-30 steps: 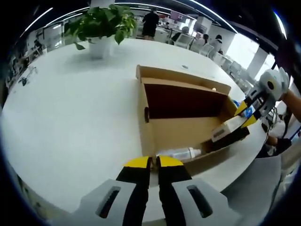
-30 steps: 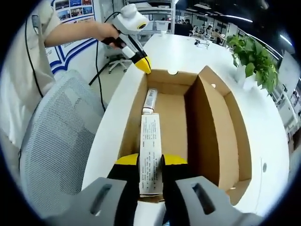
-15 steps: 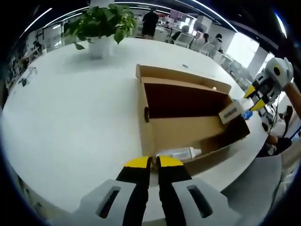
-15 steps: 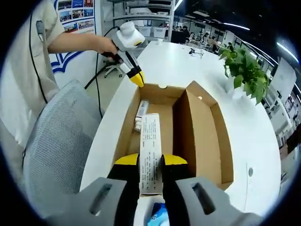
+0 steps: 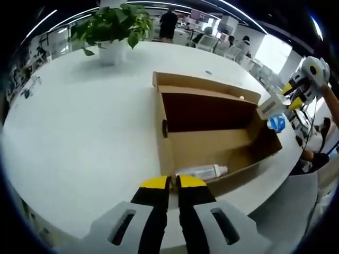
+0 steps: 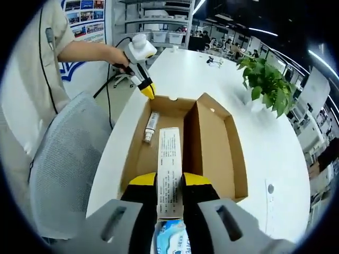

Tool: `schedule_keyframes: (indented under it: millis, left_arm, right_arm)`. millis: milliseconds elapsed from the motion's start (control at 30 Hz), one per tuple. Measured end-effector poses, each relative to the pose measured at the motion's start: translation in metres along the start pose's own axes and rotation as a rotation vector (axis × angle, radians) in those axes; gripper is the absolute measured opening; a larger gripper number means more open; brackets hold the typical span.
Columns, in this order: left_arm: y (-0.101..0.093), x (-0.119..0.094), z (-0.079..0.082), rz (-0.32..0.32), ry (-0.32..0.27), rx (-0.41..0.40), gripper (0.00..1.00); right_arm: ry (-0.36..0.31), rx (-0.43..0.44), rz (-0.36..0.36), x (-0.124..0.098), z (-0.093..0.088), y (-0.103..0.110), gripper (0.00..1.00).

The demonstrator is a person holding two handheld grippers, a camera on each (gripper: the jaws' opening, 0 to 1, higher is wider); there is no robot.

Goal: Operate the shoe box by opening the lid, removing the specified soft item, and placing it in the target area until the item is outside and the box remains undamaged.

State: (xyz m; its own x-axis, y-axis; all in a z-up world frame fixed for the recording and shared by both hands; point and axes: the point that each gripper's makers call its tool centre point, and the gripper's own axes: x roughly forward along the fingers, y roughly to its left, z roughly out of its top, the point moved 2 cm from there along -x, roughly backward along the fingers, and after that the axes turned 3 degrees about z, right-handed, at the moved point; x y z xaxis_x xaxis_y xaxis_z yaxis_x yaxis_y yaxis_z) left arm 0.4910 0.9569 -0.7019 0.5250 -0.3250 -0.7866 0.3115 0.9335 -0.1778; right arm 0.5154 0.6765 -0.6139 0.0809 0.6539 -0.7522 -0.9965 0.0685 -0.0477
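R gripper (image 6: 169, 182) jaws clamped mid-length on slim carton (image 6: 169, 169), prob. light, crushable, centre frame above shoe box (image 6: 183, 145); L gripper (image 5: 172, 182) jaws together, empty.

A broad white counter (image 5: 79, 121) with a curved edge is seen, carrying a leafy green plant (image 5: 114, 24) in a white pot (image 5: 112, 53). A grey mesh office chair (image 6: 63, 159) is drawn up against the counter's edge. Posters with blue print (image 6: 85, 13) are fixed to the wall behind it, and shelving with bins (image 6: 159, 26) stands nearby. The ceiling is dark, crossed by long strip lights (image 6: 265, 33). Further desks and chairs (image 5: 222, 45) — some occupied by people — are noted beyond, with bright daylight at a window (image 5: 273, 53).
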Motion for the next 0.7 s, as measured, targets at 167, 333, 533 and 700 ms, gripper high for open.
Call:
schedule_keyframes:
  millis: [167,333,533,700]
  left_arm:
    - [0.000,0.000,0.000,0.002,0.005,0.004,0.03]
    - [0.000,0.001,0.000,0.002,0.008,0.003,0.03]
    - [0.000,0.001,0.001,0.004,0.009,-0.001,0.03]
    - [0.000,0.001,0.001,0.005,0.009,-0.007,0.03]
  right_arm:
    - [0.004,0.005,-0.014,-0.016,-0.008,-0.007,0.14]
    - [0.015,0.004,-0.024,-0.028,-0.017,-0.012,0.14]
    - [0.027,0.009,-0.039,-0.042,-0.028,-0.019,0.15]
    - [0.034,0.016,-0.056,-0.054,-0.038,-0.025,0.15]
